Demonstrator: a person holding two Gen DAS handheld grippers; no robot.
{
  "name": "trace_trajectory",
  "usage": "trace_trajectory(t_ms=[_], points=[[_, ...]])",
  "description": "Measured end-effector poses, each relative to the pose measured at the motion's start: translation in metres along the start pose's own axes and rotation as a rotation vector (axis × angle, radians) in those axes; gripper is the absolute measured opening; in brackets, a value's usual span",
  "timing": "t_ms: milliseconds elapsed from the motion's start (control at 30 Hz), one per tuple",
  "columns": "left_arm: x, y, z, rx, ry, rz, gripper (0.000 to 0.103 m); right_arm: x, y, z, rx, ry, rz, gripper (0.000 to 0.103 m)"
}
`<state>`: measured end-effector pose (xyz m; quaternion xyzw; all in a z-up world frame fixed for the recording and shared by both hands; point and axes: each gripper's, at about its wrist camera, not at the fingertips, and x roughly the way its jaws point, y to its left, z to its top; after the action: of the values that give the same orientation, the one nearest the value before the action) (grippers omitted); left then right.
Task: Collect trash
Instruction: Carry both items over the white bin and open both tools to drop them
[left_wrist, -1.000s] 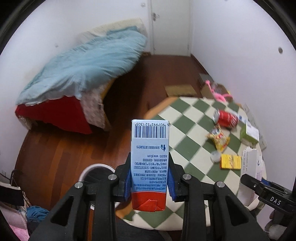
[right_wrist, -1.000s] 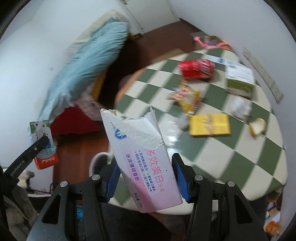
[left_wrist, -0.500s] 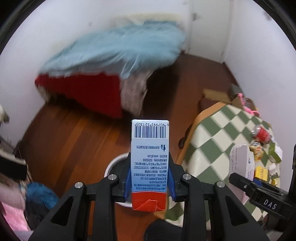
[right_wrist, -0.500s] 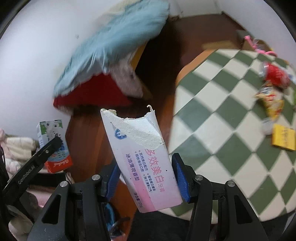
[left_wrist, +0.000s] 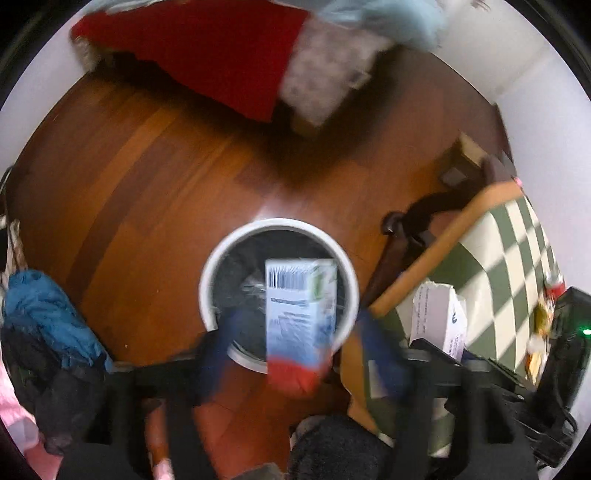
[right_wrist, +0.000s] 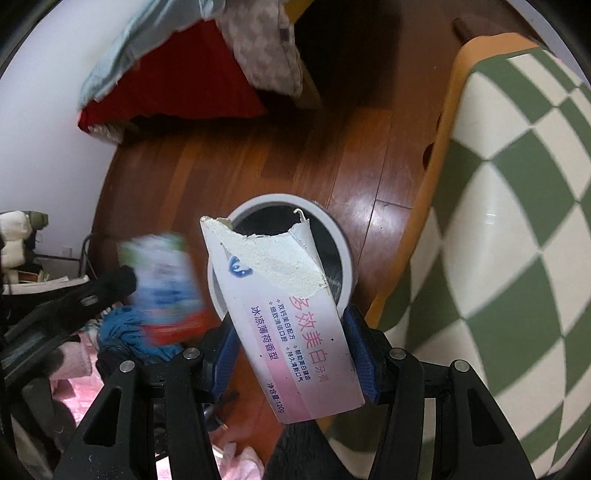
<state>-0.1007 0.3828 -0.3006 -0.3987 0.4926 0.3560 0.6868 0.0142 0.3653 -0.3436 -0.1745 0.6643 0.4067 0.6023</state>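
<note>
Now, dropping trash into the bin.
My left gripper (left_wrist: 295, 354) is spread, the blue-and-white drink carton (left_wrist: 300, 317) loose over the round white waste bin (left_wrist: 207, 273); my right gripper (right_wrist: 291, 354) pinches the torn pink-white toothpaste box (right_wrist: 295, 325), which I should centre over the rim before releasing.
</note>
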Motion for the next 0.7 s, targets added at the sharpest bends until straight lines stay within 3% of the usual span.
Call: trace_trajectory(t_ms=[33, 100, 233, 400, 700], points=[[-0.001, 0.008, -0.001, -0.019, -0.008, 0.011, 0.091, 0.007, 0.003, 0.002, -0.008, 0.015, -0.001, 0.058], [-0.001, 0.020, -0.005, -0.047, -0.003, 0.043, 0.091, 0.024, 0.013, 0.006, -0.029, 0.039, 0.012, 0.059], [-0.005, 0.040, -0.020, -0.059, -0.020, 0.143, 0.099, 0.041, 0.028, 0.011, -0.059, 0.060, 0.060, 0.102], [-0.016, 0.055, -0.043, -0.077, -0.060, 0.236, 0.099, 0.041, 0.041, 0.002, -0.136, 0.044, -0.016, 0.103], [-0.038, 0.051, -0.064, -0.059, -0.111, 0.281, 0.099, -0.004, 0.038, -0.031, -0.213, -0.001, -0.141, 0.103]])
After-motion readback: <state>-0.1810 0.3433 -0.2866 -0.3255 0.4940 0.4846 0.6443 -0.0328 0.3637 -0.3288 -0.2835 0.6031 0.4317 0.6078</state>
